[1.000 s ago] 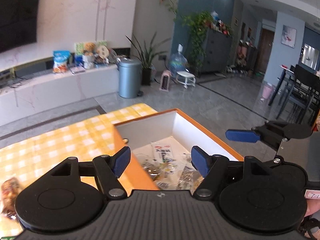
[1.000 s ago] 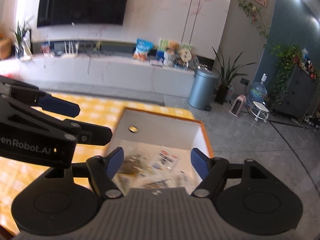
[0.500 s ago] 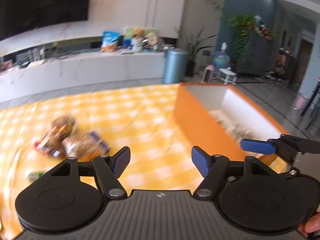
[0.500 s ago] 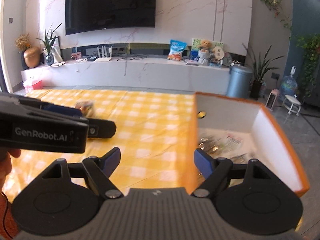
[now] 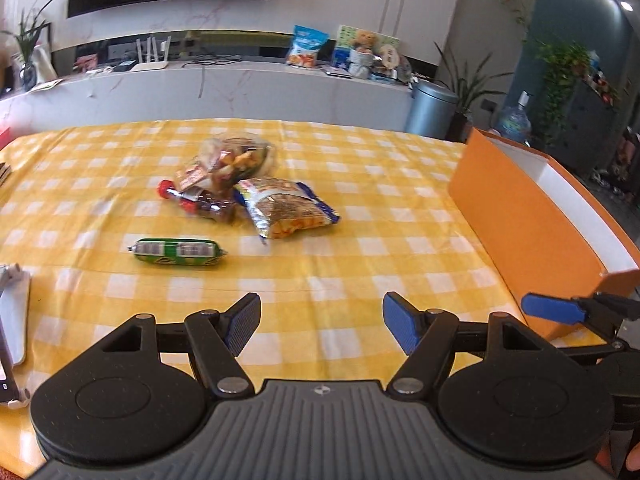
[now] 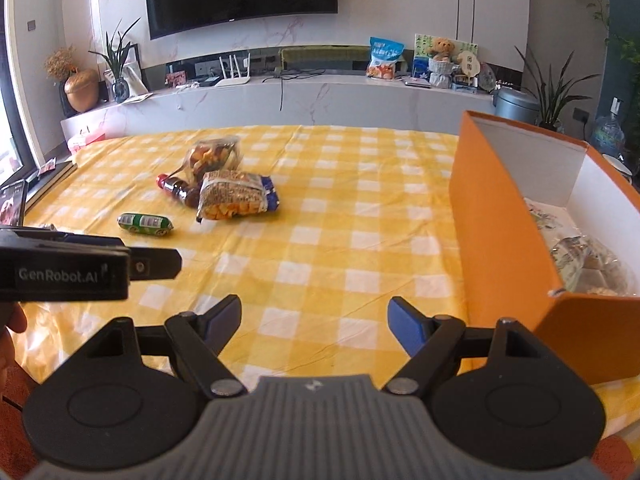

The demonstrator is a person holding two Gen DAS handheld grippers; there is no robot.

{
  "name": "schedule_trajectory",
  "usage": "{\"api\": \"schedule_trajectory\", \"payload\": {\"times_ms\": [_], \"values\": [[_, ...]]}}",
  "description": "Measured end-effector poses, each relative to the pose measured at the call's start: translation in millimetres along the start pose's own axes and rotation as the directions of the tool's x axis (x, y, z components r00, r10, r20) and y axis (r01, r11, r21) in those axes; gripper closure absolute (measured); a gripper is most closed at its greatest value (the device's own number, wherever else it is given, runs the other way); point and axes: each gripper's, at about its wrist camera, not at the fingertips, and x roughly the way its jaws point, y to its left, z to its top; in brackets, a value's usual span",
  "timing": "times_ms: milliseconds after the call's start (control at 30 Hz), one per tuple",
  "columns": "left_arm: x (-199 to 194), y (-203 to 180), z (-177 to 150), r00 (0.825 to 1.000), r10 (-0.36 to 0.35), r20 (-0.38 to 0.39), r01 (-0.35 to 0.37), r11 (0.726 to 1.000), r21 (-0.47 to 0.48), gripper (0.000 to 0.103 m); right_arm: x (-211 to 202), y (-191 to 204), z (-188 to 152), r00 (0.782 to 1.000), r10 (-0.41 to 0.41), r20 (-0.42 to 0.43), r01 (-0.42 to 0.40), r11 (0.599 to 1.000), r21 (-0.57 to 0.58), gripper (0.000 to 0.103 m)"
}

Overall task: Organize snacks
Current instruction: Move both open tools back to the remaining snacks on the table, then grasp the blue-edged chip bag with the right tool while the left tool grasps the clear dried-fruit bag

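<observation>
Loose snacks lie on the yellow checked tablecloth (image 5: 360,216): a green sausage pack (image 5: 177,252) (image 6: 145,224), a blue-edged snack bag (image 5: 286,207) (image 6: 236,196), a clear tub of mixed snacks (image 5: 236,158) (image 6: 214,153) and a red-capped dark pack (image 5: 196,200) (image 6: 176,189). The orange box (image 5: 520,220) (image 6: 500,240) stands at the right, with packets inside (image 6: 580,256). My left gripper (image 5: 322,326) is open and empty, low over the near cloth. My right gripper (image 6: 314,324) is open and empty beside the box.
A white device (image 5: 14,320) lies at the table's left edge. Books and a tablet (image 6: 36,188) sit on the far left corner. A long white TV shelf (image 6: 280,96) with bags and a bin (image 6: 514,106) stands behind the table.
Both grippers have swung left, away from above the orange box, and now face the loose snacks on the cloth. Both stay open and empty.
</observation>
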Motion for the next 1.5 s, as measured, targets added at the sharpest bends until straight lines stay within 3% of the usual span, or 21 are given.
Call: {"api": "schedule_trajectory", "payload": {"times_ms": [367, 567, 667, 800, 933, 1167, 1500], "values": [[18, 41, 6, 0.994, 0.104, -0.013, -0.104, 0.994, -0.021, 0.020, 46, 19, 23, 0.999, 0.007, -0.044, -0.009, 0.999, -0.053, 0.025], [33, 58, 8, 0.981, 0.193, -0.032, -0.192, 0.981, 0.014, 0.020, 74, 31, 39, 0.998, 0.036, -0.059, -0.041, 0.996, -0.084, 0.025], [41, 61, 13, 0.975, 0.220, -0.027, -0.217, 0.973, 0.084, 0.019, 87, 37, 48, 0.996, 0.060, -0.061, -0.066, 0.993, -0.100, 0.025], [56, 58, 21, 0.964, 0.268, 0.000, -0.260, 0.937, 0.235, 0.019, 106, 42, 61, 0.995, 0.073, -0.068, -0.079, 0.992, -0.096, 0.025], [70, 58, 26, 0.965, 0.261, -0.017, -0.239, 0.907, 0.347, 0.019, 124, 47, 74, 0.993, 0.089, -0.080, -0.096, 0.991, -0.090, 0.024], [87, 58, 28, 0.965, 0.257, -0.044, -0.211, 0.868, 0.450, 0.020, 145, 61, 88, 0.987, 0.133, -0.089, -0.143, 0.984, -0.110, 0.021], [88, 60, 42, 0.977, 0.207, -0.043, -0.168, 0.883, 0.438, 0.020, 178, 83, 107, 0.983, 0.160, -0.086, -0.170, 0.978, -0.123, 0.015]]}}
